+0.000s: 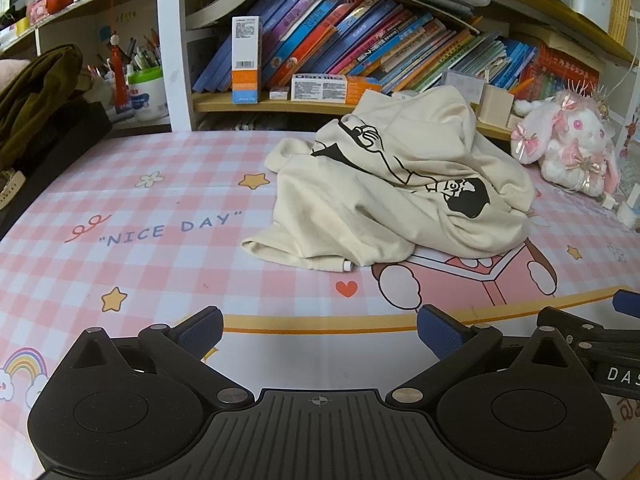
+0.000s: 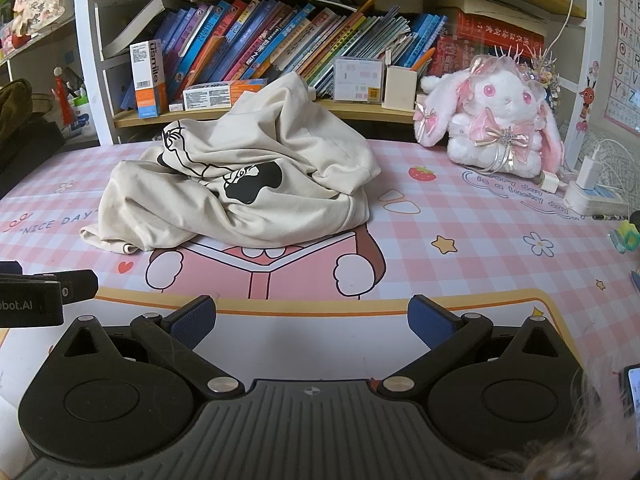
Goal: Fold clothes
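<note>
Both views are evenly, softly lit with no glare; shadows under the cream garment (image 1: 400, 192) are faint; fisheye distortion bends the shelf (image 2: 280, 112) and bench (image 1: 160, 208) edges; corners darken; focus stays sharp.

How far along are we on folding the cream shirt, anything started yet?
Nothing looks done: the cream printed cotton shirt lies in a crumpled heap on the pink checked desk mat, beside the white and pink plush rabbit. Nothing is in hand: the left gripper and right gripper both stand open and empty, short of the cloth. Left: spreading it flat, then every fold.
</note>
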